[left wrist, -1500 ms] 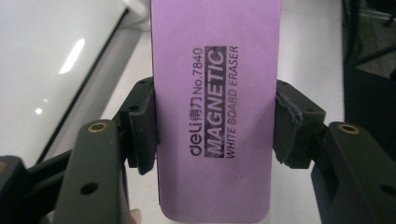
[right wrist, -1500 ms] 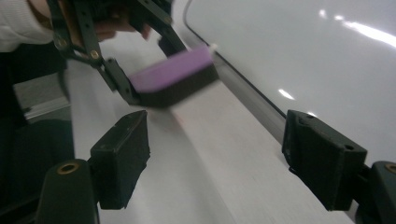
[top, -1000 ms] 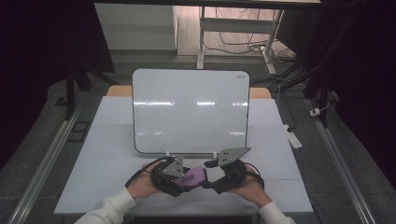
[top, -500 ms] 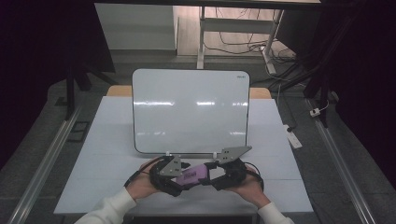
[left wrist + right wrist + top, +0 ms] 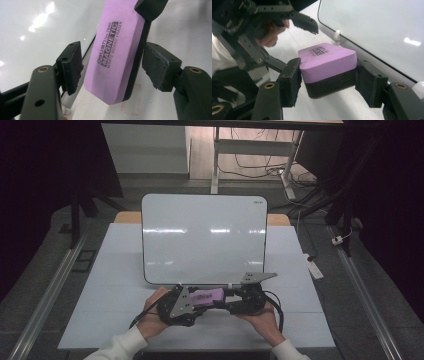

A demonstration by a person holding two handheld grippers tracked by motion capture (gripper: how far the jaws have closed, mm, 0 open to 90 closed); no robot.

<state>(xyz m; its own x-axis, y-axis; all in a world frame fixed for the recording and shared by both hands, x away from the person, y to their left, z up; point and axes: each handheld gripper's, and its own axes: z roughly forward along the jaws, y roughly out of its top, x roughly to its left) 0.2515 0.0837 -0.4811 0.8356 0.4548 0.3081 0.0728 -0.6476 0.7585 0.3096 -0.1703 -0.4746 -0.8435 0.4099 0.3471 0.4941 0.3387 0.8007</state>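
A purple whiteboard eraser (image 5: 209, 297) with a black felt underside hangs between my two grippers, just above the white table (image 5: 115, 285) near its front edge. My right gripper (image 5: 329, 80) is shut on the eraser (image 5: 327, 60), its pads pressing on both long sides. In the left gripper view the eraser (image 5: 112, 50) reaches in from the far end, printed face showing. My left gripper (image 5: 116, 66) stands open around it; its jaws have just been closing, and a gap remains at each pad. Both grippers, left (image 5: 200, 300) and right (image 5: 222, 299), face each other.
A blank whiteboard (image 5: 204, 237) lies flat on the table right behind the grippers, its front edge close to the eraser. A small white device (image 5: 313, 267) rests by the table's right edge. Metal rails run along the floor on both sides.
The eraser has turned from slanted to level between the grippers and sits a little higher. The right jaws have closed on it. Both hands stay in place.
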